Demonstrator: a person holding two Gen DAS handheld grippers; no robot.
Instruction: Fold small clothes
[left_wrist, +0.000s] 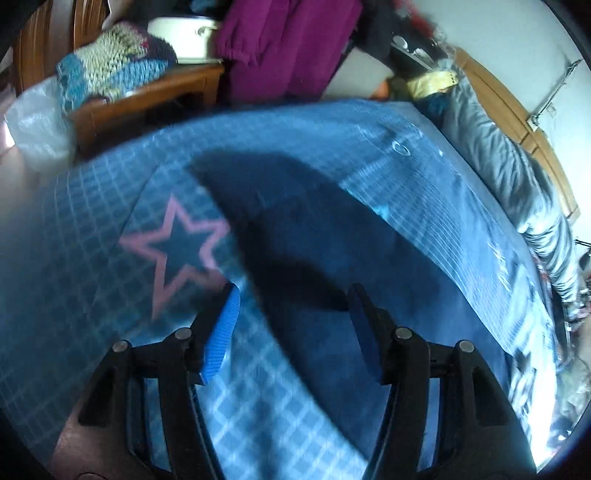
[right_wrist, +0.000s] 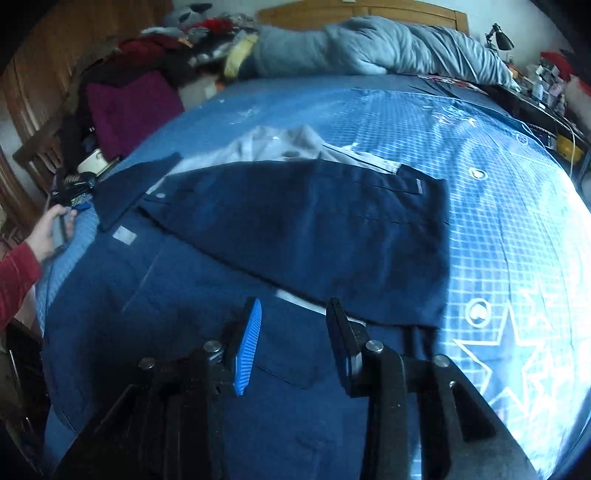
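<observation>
Left wrist view: the left hand-held gripper (left_wrist: 293, 291) is spread, with nothing between its pads; the dark navy garment (left_wrist: 288, 236) lies on the bed (left_wrist: 74, 229) just ahead of the fingertips, and a pink star (left_wrist: 181, 247) is ahead to the left.

Right wrist view: the right hand-held gripper (right_wrist: 295, 306) is spread and empty; the folded navy garment (right_wrist: 314, 229) lies flat ahead and beneath it.

Person: a hand (right_wrist: 51, 229) with a red sleeve (right_wrist: 16, 277) is far to the left.

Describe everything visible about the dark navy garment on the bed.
The dark navy garment looks like woven-cotton trousers or shorts, lying flat on the blue checked bedspread. One part is folded across the rest, showing pale lining, a button and a small pale label. A grey garment lies at its far edge. Neither gripper touches it.
</observation>
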